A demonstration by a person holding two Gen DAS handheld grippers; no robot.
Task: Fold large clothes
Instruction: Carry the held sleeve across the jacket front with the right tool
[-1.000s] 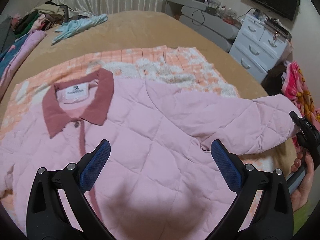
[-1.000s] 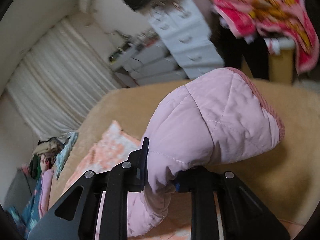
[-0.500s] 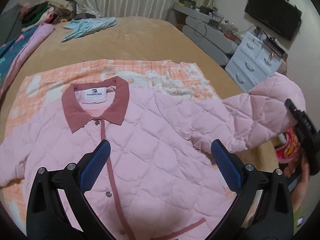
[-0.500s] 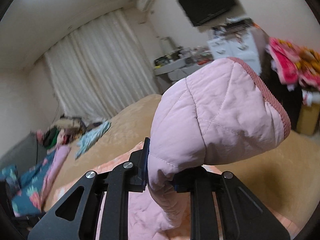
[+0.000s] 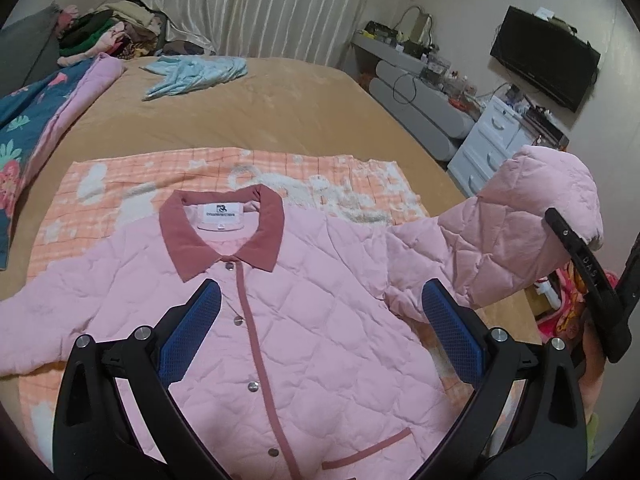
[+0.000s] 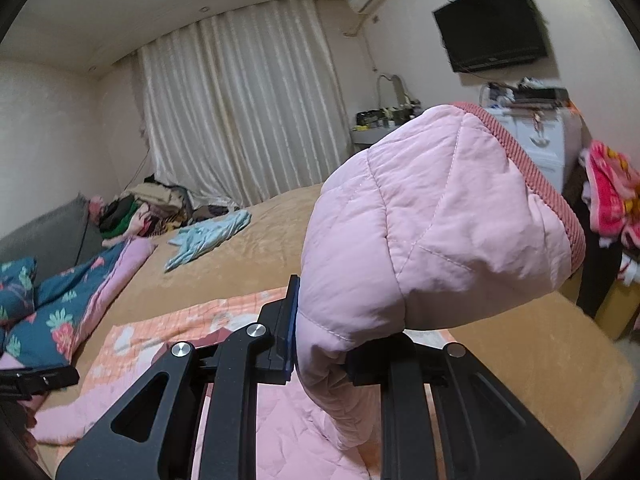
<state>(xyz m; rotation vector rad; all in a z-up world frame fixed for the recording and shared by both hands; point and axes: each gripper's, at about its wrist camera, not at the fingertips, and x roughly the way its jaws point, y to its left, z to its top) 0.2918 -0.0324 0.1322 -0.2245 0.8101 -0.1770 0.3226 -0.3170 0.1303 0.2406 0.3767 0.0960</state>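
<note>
Folding is judged to be at an early stage. A pink quilted jacket [image 5: 280,320] is spread front-up and buttoned on an orange checked blanket [image 5: 100,184] on the bed [image 5: 304,108], just ahead of and below the left hand-held gripper [image 5: 320,336], whose jaws are held wide with nothing between them. One sleeve [image 6: 432,232] is clamped near its ribbed cuff in the narrow jaws of the right hand-held gripper [image 6: 320,360] and is held raised off the bed, its end flopped over the fingers. The other sleeve [image 5: 52,308] is left lying flat, out to the left of the left hand-held gripper. No fold is seen yet; both sleeves and the body remain to be folded. A white neck label [image 5: 221,216] with a small logo and one line of print is seen inside the collar [image 5: 224,236], too small to be read.
</note>
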